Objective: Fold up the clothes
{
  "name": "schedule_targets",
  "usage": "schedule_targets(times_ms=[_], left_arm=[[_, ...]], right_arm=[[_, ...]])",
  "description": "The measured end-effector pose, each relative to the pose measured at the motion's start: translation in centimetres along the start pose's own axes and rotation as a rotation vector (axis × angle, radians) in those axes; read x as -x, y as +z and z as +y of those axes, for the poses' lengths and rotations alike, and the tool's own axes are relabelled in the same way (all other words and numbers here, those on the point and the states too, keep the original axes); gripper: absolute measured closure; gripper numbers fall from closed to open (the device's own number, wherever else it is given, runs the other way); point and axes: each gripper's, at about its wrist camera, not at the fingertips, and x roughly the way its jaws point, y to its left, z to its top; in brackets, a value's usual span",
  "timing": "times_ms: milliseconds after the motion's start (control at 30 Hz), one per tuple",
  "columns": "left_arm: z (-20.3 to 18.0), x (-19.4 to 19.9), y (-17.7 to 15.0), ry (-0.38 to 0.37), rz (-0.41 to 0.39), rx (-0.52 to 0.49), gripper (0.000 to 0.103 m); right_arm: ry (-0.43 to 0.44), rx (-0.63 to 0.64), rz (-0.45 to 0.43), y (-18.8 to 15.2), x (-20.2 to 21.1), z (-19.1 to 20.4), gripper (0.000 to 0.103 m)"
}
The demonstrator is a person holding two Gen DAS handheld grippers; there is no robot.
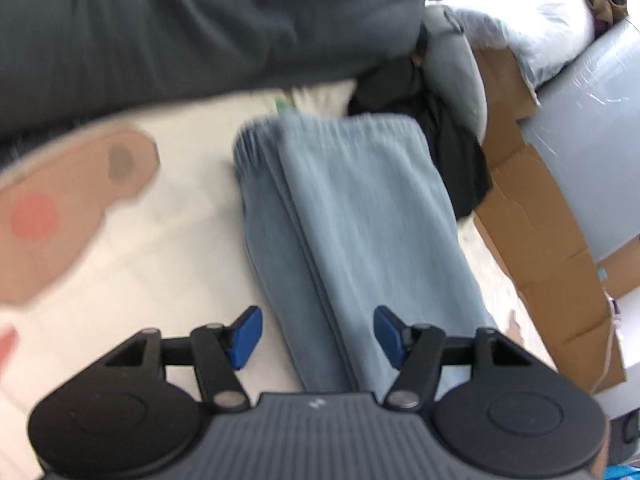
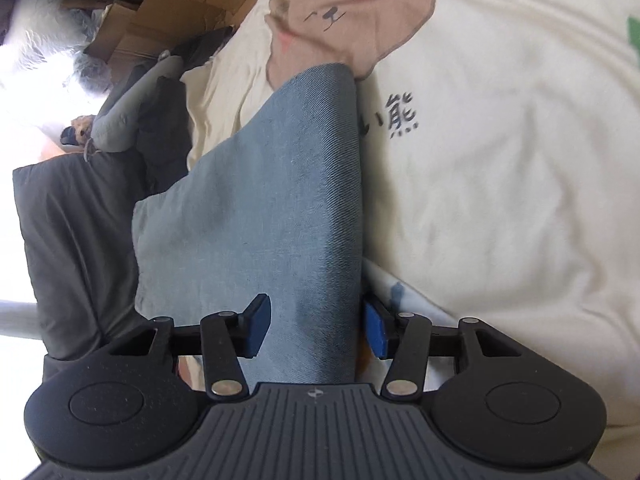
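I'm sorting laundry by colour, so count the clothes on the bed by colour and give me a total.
Light blue: 1, the folded jeans
Dark grey: 1, a garment beside them
Light grey: 1, a bunched piece further back
Black: 1, a crumpled item by the cardboard
Total: 4 that I can tell apart

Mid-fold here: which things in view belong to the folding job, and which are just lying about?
Job:
blue jeans
left gripper, open
right gripper, open
bear-print sheet, the work surface

Lying about:
cardboard boxes
dark grey garment
grey cushion
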Motion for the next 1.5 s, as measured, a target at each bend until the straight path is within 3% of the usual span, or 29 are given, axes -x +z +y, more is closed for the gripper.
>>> schedule_targets(times_ms=[100, 200, 600, 700, 833, 933, 1233, 1500], left_arm=[[0.4, -0.8, -0.9, -0.014, 0.032, 0.059, 0.04], [0.0, -1.2, -1.4, -0.009, 0.02, 0.039, 0.041], [-0.1, -2.3, -1.3, -0.017, 0.025, 0.07, 0.042], [0.3, -2.6, -1.3, -0.021, 0.018, 0.091, 0.046], [0.2, -2.6, -1.4, -0.028, 0.009, 0.093, 0.072], [-0.3, -2.3, -1.3, -0.038, 0.012, 0.078, 0.081], [-2.0, -1.4, -2.5, -0.039, 0.035, 0.088, 0.083], [-6.0, -1.4, -6.2, -0.065, 0.177, -0.006, 0.083]], right_arm=[[0.024, -0.027, -0.003, 0.1, -0.5, -0.2, 0.059], [0.061, -0.038, -0.008, 0.2, -0.5, 0.2, 0.068], [0.084, -0.07, -0.004, 0.2, -3.2, -0.4, 0.07], [0.084, -0.075, 0.004, 0.3, -3.5, -0.4, 0.087], [0.12, -0.092, -0.013, -0.1, -2.2, 0.4, 0.094], [0.161, -0.08, -0.026, -0.1, -0.7, 2.2, 0.098], [0.109, -0.06, -0.049, 1.0, 3.2, 5.1, 0.098], [-0.007, -0.024, -0.075, 2.1, 10.4, 3.8, 0.098]])
